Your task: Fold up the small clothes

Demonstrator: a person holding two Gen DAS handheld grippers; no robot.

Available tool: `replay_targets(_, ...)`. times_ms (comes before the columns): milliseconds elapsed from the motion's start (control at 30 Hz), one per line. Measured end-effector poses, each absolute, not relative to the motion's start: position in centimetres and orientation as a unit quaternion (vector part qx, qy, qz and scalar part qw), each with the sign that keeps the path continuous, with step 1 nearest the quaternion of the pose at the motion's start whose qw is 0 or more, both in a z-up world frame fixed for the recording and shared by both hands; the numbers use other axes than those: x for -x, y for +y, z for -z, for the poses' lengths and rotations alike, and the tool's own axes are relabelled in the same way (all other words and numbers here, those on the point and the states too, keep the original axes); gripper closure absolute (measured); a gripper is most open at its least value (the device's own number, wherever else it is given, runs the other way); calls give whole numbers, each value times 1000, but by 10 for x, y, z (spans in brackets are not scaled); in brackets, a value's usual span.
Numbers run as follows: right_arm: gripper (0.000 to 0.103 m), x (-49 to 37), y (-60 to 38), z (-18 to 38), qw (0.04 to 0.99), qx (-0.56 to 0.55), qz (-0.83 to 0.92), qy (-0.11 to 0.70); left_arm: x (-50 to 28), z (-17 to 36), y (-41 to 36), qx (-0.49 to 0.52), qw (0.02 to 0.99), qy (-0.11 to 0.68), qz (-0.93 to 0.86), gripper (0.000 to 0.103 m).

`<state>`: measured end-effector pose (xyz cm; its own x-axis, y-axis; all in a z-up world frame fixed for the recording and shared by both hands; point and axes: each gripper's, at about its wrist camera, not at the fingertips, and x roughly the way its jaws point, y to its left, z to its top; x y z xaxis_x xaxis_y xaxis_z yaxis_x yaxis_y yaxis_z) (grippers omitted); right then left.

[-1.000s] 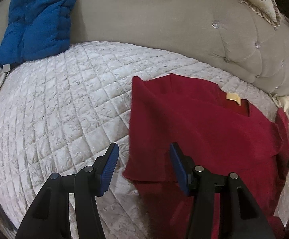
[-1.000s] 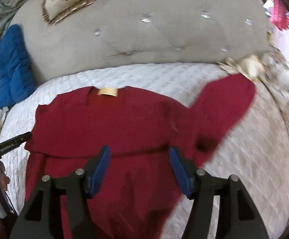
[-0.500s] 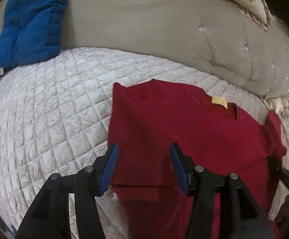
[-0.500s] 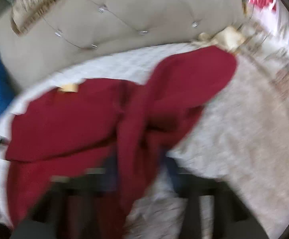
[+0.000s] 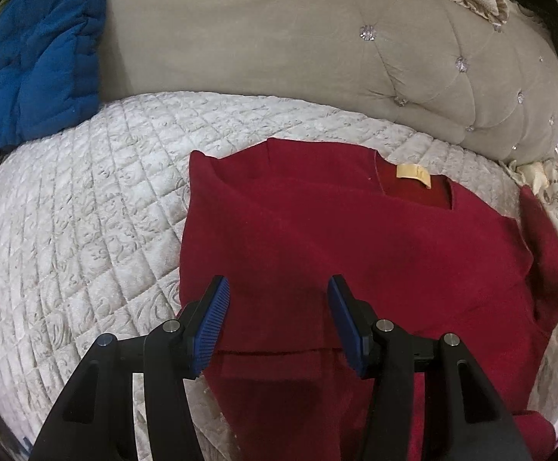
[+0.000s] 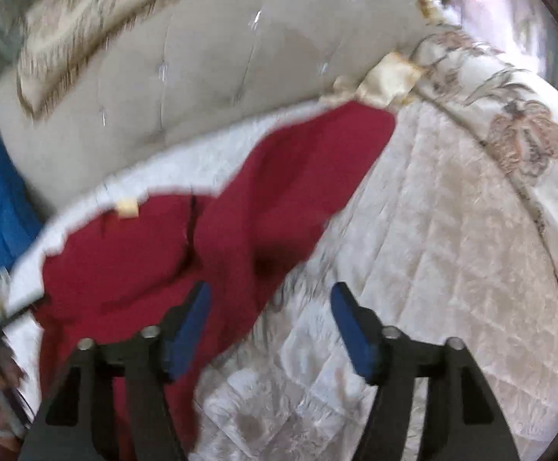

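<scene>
A dark red sweater (image 5: 356,238) with a yellow neck label (image 5: 413,174) lies flat on the quilted bed cover; its left sleeve is folded across the body. My left gripper (image 5: 277,299) is open and empty, just above the folded sleeve's hem. In the blurred right wrist view the sweater (image 6: 133,261) lies left, its right sleeve (image 6: 306,169) stretched out toward the headboard. My right gripper (image 6: 269,307) is open and empty, over the cover beside the sleeve's underarm.
A white quilted cover (image 5: 71,223) spans the bed. A beige tufted headboard (image 5: 298,46) stands behind. A blue padded garment (image 5: 44,46) leans at the back left. A floral duvet (image 6: 517,123) lies along the right edge.
My left gripper moved right over the folded sleeve. My right gripper swung right, off the sweater body, to the cover beside the outstretched right sleeve.
</scene>
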<state>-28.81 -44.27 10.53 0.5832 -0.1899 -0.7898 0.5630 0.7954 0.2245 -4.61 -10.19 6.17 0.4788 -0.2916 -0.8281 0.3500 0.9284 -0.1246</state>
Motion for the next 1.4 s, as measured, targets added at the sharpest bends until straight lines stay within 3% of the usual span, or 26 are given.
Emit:
replay_targets(200, 24, 229, -474, -123, 867, -203, 240, 386, 45, -64, -98, -23, 862, 471, 187, 71)
replay_targets(467, 23, 125, -530, -60, 802, -219, 286, 476, 37, -60, -94, -24, 862, 474, 178, 71)
replay_targets(500, 27, 121, -538, -47, 790, -230, 293, 487, 36, -60, -93, -22, 862, 474, 177, 71)
replay_targets(600, 63, 121, -535, -46, 805, -197, 294, 476, 34, -63, -90, -17, 864, 471, 175, 71)
replay_targets(633, 95, 122, -533, -49, 808, -196, 279, 481, 34, -64, -90, -16, 865, 470, 175, 71)
replay_targets(1033, 95, 134, -410, -156, 903, -136, 70, 401, 34, -79, -73, 24, 877, 450, 170, 71)
replay_targets(1200, 103, 118, -353, -152, 896, -142, -30, 419, 32, -79, -66, 34, 876, 452, 166, 71)
replay_targets(1333, 103, 118, -303, -145, 898, -57, -52, 432, 32, -84, -62, 43, 880, 443, 165, 71)
replay_targets(1400, 93, 116, -296, -139, 901, -18, -24, 433, 32, -84, -60, 47, 879, 444, 165, 71)
